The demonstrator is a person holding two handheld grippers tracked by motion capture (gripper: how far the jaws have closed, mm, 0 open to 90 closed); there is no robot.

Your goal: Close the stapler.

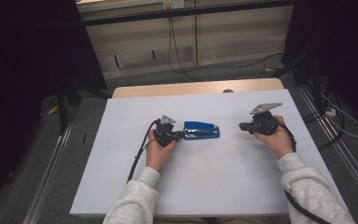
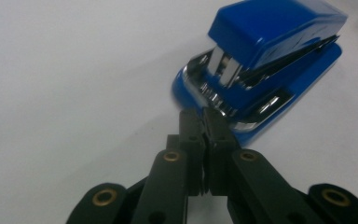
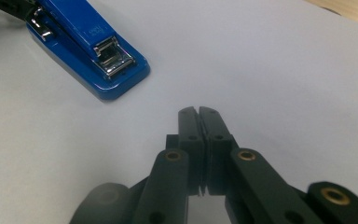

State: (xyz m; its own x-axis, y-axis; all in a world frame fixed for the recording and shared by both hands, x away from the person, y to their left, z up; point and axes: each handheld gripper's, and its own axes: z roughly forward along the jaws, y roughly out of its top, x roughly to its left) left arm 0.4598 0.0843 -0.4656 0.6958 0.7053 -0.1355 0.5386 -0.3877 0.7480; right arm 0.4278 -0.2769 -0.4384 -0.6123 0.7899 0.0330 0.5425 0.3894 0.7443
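Left hand-held gripper (image 2: 204, 116): jaws together, nothing between them, tips at or just short of the hinge end of the blue stapler (image 2: 265, 60); contact not certain. Right hand-held gripper (image 3: 198, 114): jaws together, empty, over bare worktop (image 1: 214, 182), well apart from the stapler's right end.

Stapler: lying flat mid-worktop, lengthwise left to right, between both grippers, top arm slightly raised from the base.

Risk, judged: shut tips pushing the smooth casing, sliding or spinning it right; jaws needing to part before any grasp; pinch on the sprung top arm likely to fire a staple.

Containers: none.
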